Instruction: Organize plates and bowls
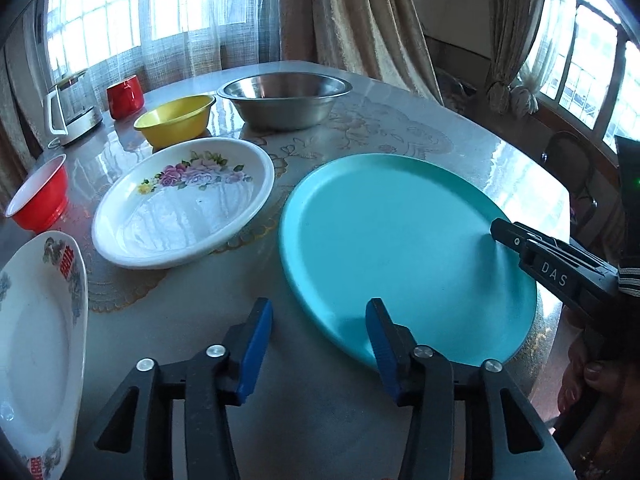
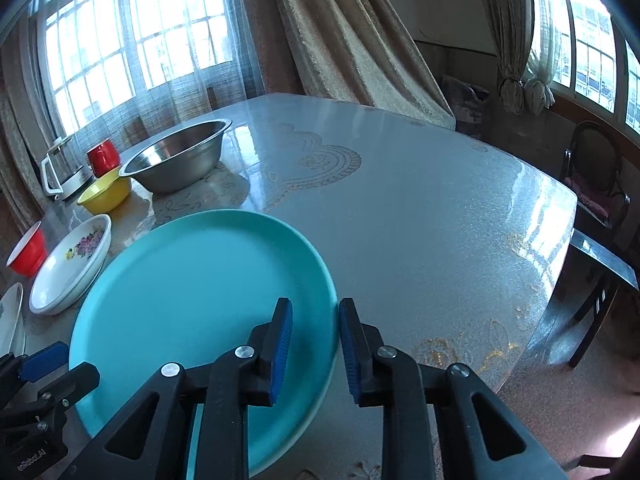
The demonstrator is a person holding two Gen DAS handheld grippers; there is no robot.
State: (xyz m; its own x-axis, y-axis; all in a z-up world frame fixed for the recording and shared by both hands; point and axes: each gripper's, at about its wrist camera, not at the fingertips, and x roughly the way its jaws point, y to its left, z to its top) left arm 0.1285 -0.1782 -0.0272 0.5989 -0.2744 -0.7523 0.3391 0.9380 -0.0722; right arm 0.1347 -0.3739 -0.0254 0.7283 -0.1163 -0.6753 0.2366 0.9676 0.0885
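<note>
- Here, the biggest thing before you is the table (image 2: 420,220), glossy, with a lace-patterned cover under its clear top, curtained windows behind it.
- The teal plate (image 1: 392,240) lies flat near the table's front edge, to the right of the other dishes; in the right wrist view a second, paler rim shows just under its near edge.
- The steel bowl (image 1: 284,98) stands upright at the far side, with the yellow bowl (image 1: 176,120) just beside it on its left.
- The flowered white plate (image 1: 184,204) sits between the yellow bowl and the teal plate, apart from the teal one.
- A white plate with red characters (image 1: 36,340) lies at the near left, partly cut off by the frame edge.
- The red bowl (image 1: 38,196) stands left of the flowered plate; a red mug (image 1: 125,95) and a glass kettle (image 1: 74,102) stand at the far left.
- Your left gripper (image 1: 318,334) hangs at the teal plate's near-left rim, jaws partly apart, one finger over the plate and one over bare table; whether the pads touch the rim you cannot tell from these views.
- Your right gripper (image 2: 316,344) straddles the plate's right rim with a narrow gap, the rim passing between the blue pads (image 2: 282,344); contact is not clear.
- A chair (image 2: 592,216) stands off the table's right side.
</note>
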